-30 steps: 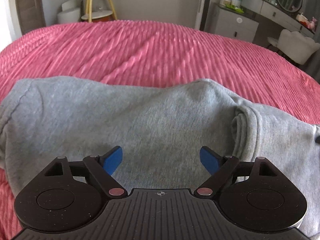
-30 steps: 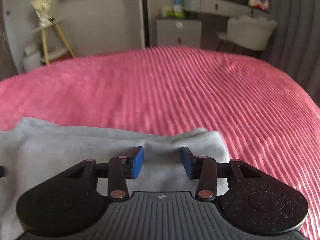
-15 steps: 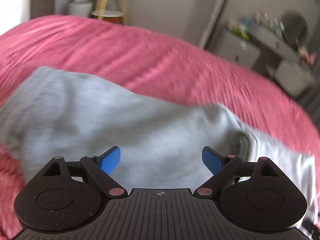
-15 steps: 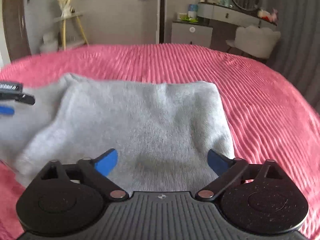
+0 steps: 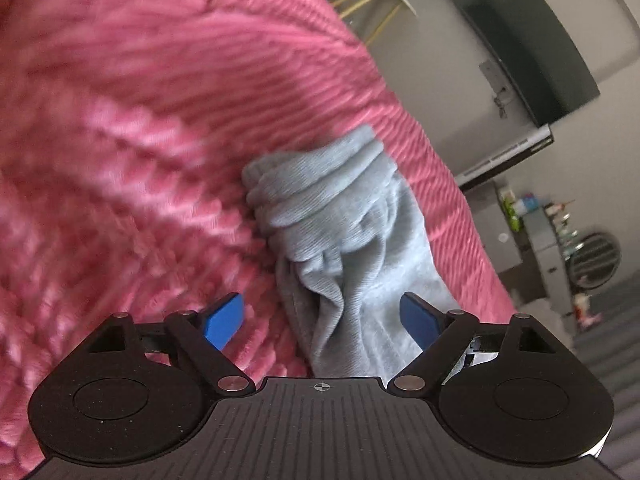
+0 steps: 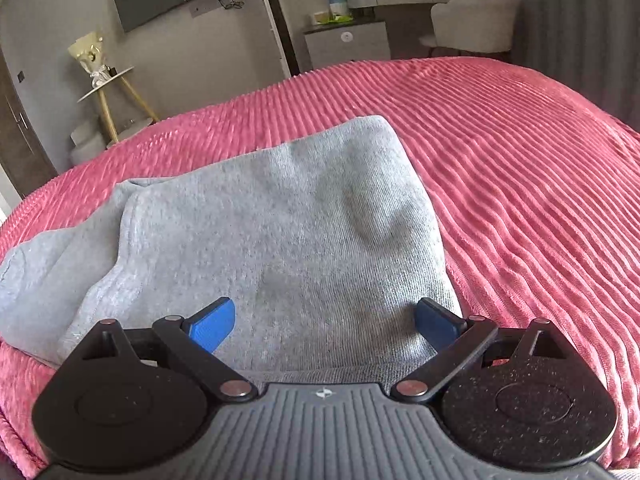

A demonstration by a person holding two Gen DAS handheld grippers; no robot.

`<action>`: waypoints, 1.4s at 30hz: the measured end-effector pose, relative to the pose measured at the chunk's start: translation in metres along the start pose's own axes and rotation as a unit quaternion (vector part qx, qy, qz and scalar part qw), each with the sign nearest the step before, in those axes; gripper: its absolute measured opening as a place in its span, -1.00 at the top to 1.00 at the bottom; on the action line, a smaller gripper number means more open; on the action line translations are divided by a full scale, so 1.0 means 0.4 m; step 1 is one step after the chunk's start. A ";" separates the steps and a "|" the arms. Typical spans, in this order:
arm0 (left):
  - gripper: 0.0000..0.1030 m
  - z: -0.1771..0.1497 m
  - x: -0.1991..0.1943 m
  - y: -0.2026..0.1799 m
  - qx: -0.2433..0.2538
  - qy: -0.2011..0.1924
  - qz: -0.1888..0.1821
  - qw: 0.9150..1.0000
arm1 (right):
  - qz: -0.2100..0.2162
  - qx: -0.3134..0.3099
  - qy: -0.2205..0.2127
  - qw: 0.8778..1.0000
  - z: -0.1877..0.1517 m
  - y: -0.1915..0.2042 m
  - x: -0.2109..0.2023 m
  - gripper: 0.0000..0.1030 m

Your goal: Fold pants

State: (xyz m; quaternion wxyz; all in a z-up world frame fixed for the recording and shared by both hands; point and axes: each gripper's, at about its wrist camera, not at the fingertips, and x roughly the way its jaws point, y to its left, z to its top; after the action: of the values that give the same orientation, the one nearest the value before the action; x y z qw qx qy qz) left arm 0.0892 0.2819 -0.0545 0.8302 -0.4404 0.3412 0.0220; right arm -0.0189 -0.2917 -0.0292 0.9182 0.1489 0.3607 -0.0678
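Two tools are in front of you, one in each hand, both angled downward over a bed point(image 6: 520, 152) covered in a ribbed pink spread.

Your left tool point(image 5: 322, 318) is rolled to one side, so the room behind it looks tilted. Its blue pads stand wide apart and are closing slightly, clamped on nothing. A bunched, wrinkled end of the grey pants point(image 5: 344, 220) lies between the pads, nearer the right pad point(image 5: 420, 320). The left pad point(image 5: 224, 320) hangs over bare pink spread. Whether either pad touches the cloth cannot be told.

Your right tool point(image 6: 324, 324) sits level, with its pads spread as wide as they go and nothing gripped. The folded body of the pants point(image 6: 280, 232) lies flat on the bed directly ahead of it and under it, filling the gap between the pads. A thinner layer of the pants sticks out to the left of the fold.
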 end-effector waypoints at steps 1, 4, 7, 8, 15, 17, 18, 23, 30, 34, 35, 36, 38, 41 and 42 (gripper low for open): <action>-0.71 0.001 0.009 0.002 -0.004 0.000 -0.017 1.000 | -0.001 -0.001 0.000 1.000 0.000 0.000 0.001 -0.88; -0.70 0.008 0.047 0.000 -0.002 0.008 -0.038 0.999 | -0.005 -0.001 0.002 1.000 -0.001 0.002 0.002 -0.88; -0.68 0.021 0.089 0.002 0.009 0.010 -0.045 0.999 | -0.012 -0.005 0.004 1.000 -0.001 0.006 0.004 -0.88; -0.68 0.028 0.101 0.004 0.008 0.009 -0.051 0.999 | -0.014 -0.006 0.004 1.000 -0.001 0.008 0.006 -0.88; 0.39 0.043 0.126 -0.017 0.028 -0.006 -0.055 0.998 | -0.030 -0.024 0.007 0.999 -0.001 0.019 0.022 -0.88; 0.39 0.041 0.127 -0.017 0.031 -0.008 -0.058 0.998 | -0.031 -0.024 0.006 0.999 0.000 0.017 0.023 -0.88; 0.37 0.041 0.132 -0.011 0.022 -0.006 -0.060 0.998 | -0.030 -0.023 0.004 0.999 0.000 0.017 0.022 -0.88; 0.37 0.051 0.180 0.006 -0.029 0.012 -0.045 0.998 | -0.024 -0.015 0.000 1.000 0.001 0.008 0.023 -0.88; 0.58 0.049 0.080 -0.145 0.045 -0.038 -0.054 0.997 | -0.009 0.020 -0.022 1.000 0.013 -0.025 -0.008 -0.88; 0.58 -0.019 0.005 -0.339 0.177 -0.080 -0.057 0.979 | -0.001 0.074 -0.039 0.997 0.024 -0.077 -0.027 -0.88; 0.58 -0.050 -0.010 -0.398 0.213 -0.090 -0.063 0.971 | 0.005 0.087 -0.043 0.995 0.025 -0.090 -0.032 -0.88; 0.58 -0.085 -0.021 -0.459 0.248 -0.095 -0.073 0.961 | 0.009 0.102 -0.048 0.994 0.027 -0.107 -0.039 -0.88; 0.58 -0.177 -0.036 -0.579 0.323 -0.100 -0.097 0.936 | 0.015 0.128 -0.061 0.990 0.031 -0.135 -0.055 -0.88; 0.53 -0.366 -0.012 -0.738 0.425 -0.078 -0.129 0.893 | 0.019 0.157 -0.096 0.983 0.034 -0.174 -0.090 -0.88; 0.50 -0.431 0.011 -0.774 0.452 -0.066 -0.132 0.880 | 0.022 0.164 -0.105 0.981 0.035 -0.186 -0.099 -0.88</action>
State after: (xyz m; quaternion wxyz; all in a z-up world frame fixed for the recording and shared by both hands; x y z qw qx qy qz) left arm 0.1026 -0.0369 0.0993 0.9547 -0.0556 0.1973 -0.2159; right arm -0.0560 -0.3659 -0.0092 0.9153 0.2976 0.2425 -0.1217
